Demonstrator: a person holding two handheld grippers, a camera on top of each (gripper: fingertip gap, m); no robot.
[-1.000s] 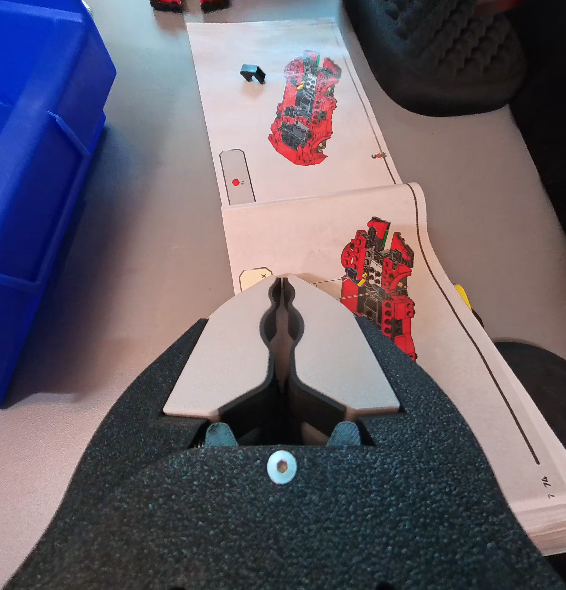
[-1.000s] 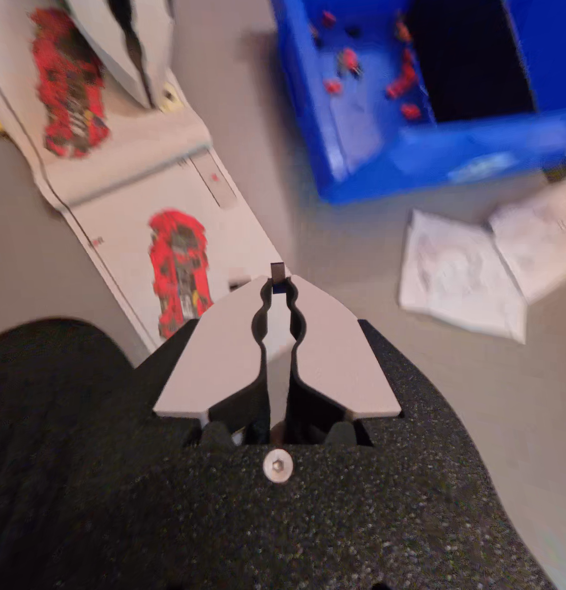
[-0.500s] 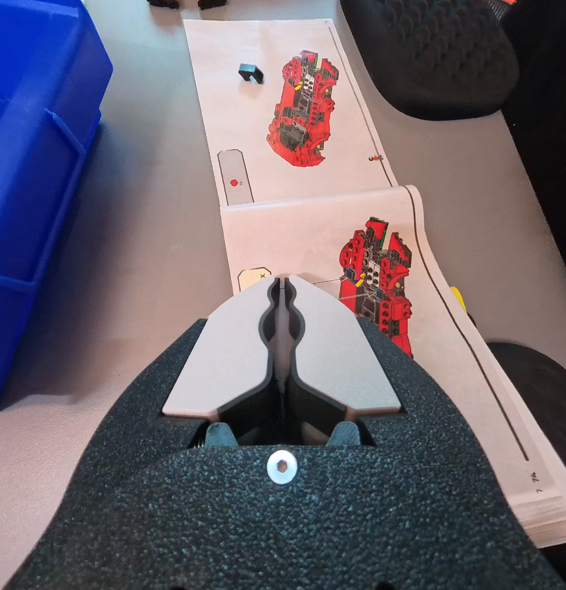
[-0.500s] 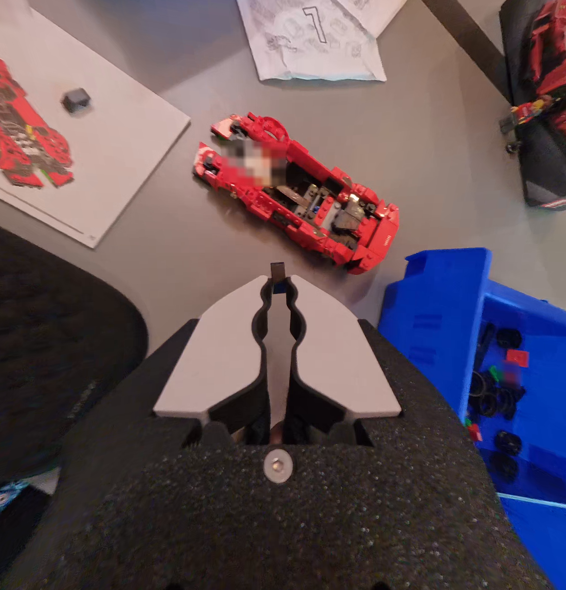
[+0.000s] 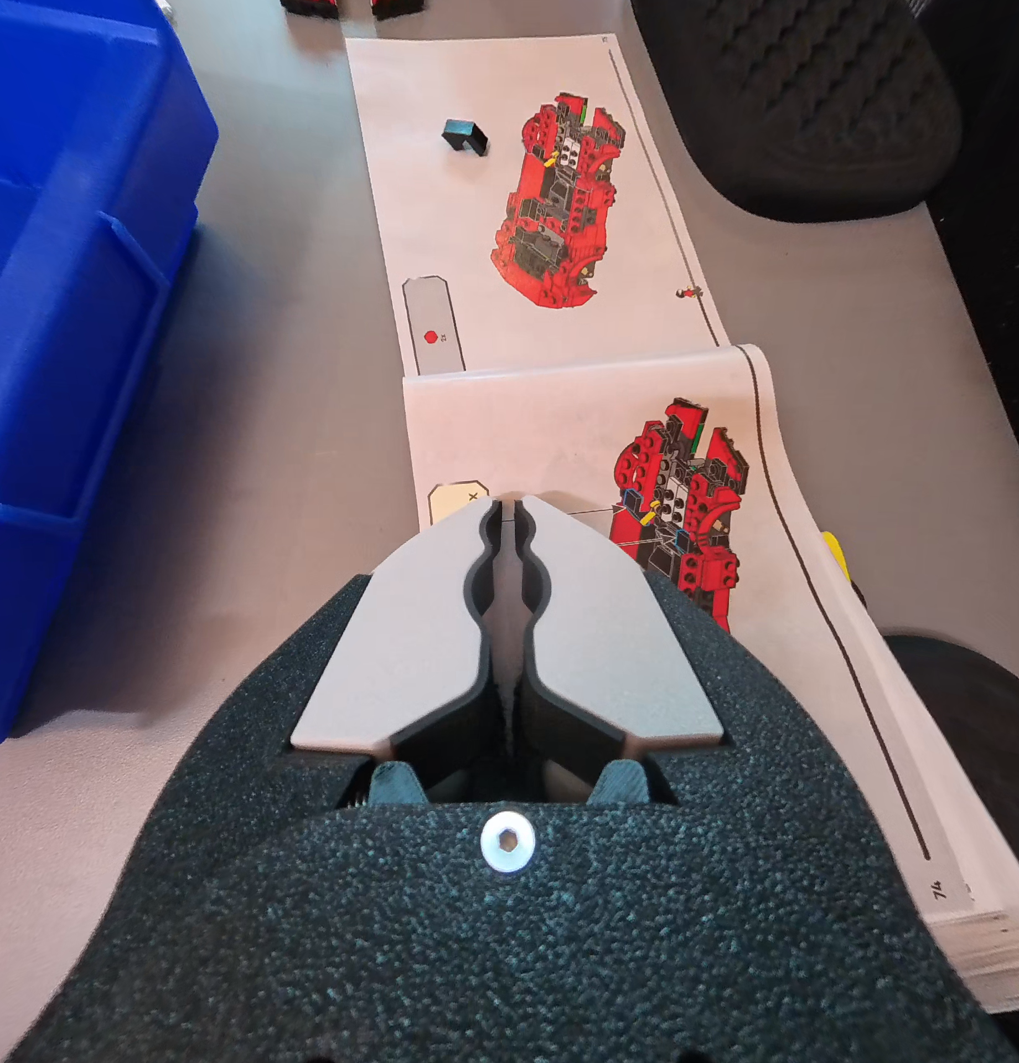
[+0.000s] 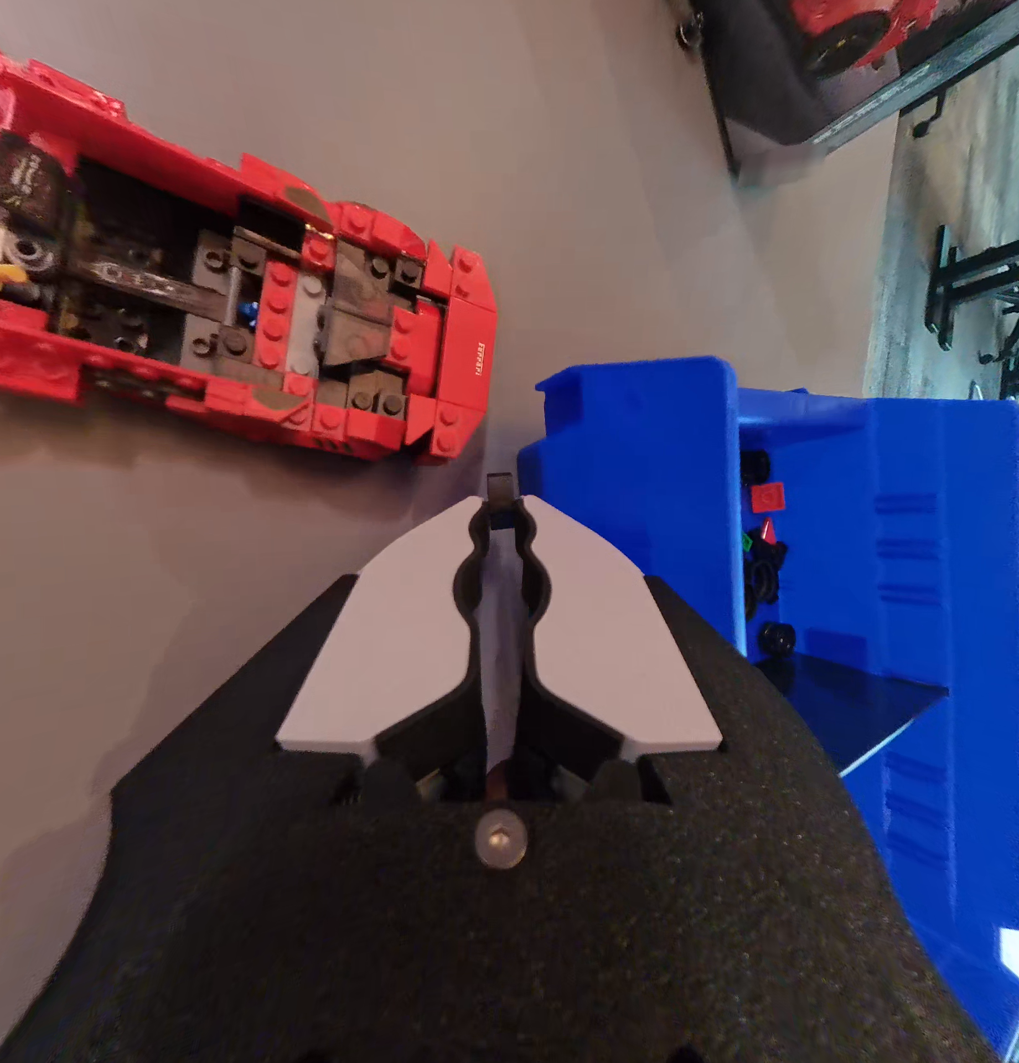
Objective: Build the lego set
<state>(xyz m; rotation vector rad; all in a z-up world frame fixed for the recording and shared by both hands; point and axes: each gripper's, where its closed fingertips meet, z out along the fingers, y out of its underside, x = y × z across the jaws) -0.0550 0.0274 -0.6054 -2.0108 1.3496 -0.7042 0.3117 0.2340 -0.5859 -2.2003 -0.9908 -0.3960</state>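
Note:
In the right wrist view a part-built red Lego car (image 6: 225,322) lies on the grey table, up and left of my right gripper (image 6: 501,501). That gripper is shut on a small dark Lego piece (image 6: 500,489) that sticks out past its tips, close to the car's rear end. In the left wrist view my left gripper (image 5: 508,506) is shut and empty, resting over the open instruction booklet (image 5: 553,414). A small black Lego piece (image 5: 464,137) lies on the booklet's far page.
A blue parts bin (image 6: 875,575) with loose pieces stands right of the right gripper. A blue bin (image 5: 64,322) also stands left of the booklet. A black textured pad (image 5: 800,98) lies at the far right, and the set's box (image 6: 840,63) at the top right. Across from one pair of fingers to the other is roughly 40 cm.
My right gripper has swung with its piece from over the booklet across to the car and moved in close to its rear. My left gripper has barely moved.

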